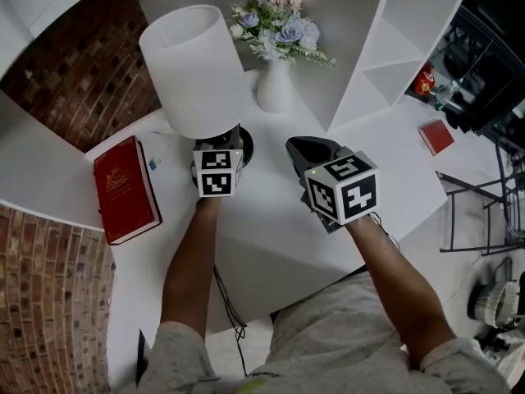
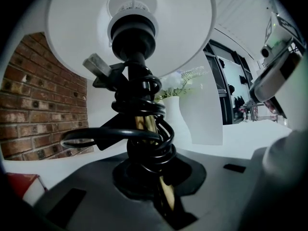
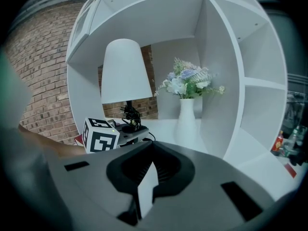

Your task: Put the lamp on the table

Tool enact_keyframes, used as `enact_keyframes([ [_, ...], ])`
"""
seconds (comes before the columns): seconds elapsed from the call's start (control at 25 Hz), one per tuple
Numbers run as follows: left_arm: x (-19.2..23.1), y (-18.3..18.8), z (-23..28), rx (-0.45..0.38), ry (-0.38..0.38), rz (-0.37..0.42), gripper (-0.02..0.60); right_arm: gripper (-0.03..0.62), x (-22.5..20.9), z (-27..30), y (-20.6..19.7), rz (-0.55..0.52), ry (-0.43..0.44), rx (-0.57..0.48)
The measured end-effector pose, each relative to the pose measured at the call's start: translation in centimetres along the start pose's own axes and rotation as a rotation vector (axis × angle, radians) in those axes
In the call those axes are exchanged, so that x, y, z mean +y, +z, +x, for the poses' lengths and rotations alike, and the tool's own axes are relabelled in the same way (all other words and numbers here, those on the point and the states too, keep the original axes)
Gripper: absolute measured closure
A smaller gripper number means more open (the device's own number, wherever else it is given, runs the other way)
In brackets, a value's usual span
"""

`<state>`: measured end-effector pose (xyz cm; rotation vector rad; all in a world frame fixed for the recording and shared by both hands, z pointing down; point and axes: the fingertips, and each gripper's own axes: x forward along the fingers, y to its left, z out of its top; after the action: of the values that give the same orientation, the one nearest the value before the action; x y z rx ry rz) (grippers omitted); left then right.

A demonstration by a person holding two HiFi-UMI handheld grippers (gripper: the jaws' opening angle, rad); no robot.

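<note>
lamp (image 1: 193, 68) upright at rear of table (image 1: 271, 236) beside vase (image 1: 275, 84), its cord-wound stem clamped in left gripper (image 1: 228, 142); right gripper (image 1: 310, 150) hangs close by, jaws together, holding nothing.

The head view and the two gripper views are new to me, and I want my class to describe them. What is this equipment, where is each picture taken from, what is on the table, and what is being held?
There is no robot here: a person holds a two-jaw gripper in each hand. The head view comes from a camera on the person's head, looking steeply down. Each gripper view comes from a camera riding on that gripper, looking along its jaws. On the white table are a red book, a white vase of flowers and a lamp with a white shade. The left gripper is closed on the lamp's stem, which has a black cord wound round it. The right gripper looks closed and holds nothing.
</note>
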<state>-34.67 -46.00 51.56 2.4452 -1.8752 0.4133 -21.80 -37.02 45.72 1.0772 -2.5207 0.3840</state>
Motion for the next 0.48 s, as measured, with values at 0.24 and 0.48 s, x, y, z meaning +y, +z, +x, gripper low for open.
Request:
enact_keyframes([
  [0.24,-0.18,-0.76,0.39,-0.005,0.000,0.006,0.537,0.589,-0.28,0.01,-0.39,0.001,-0.004,0.004],
  [0.48,-0.68,-0.72,0.58,-0.010,-0.006,0.024,0.540,0.589,-0.35,0.04,-0.55,-0.005,-0.011,0.007],
])
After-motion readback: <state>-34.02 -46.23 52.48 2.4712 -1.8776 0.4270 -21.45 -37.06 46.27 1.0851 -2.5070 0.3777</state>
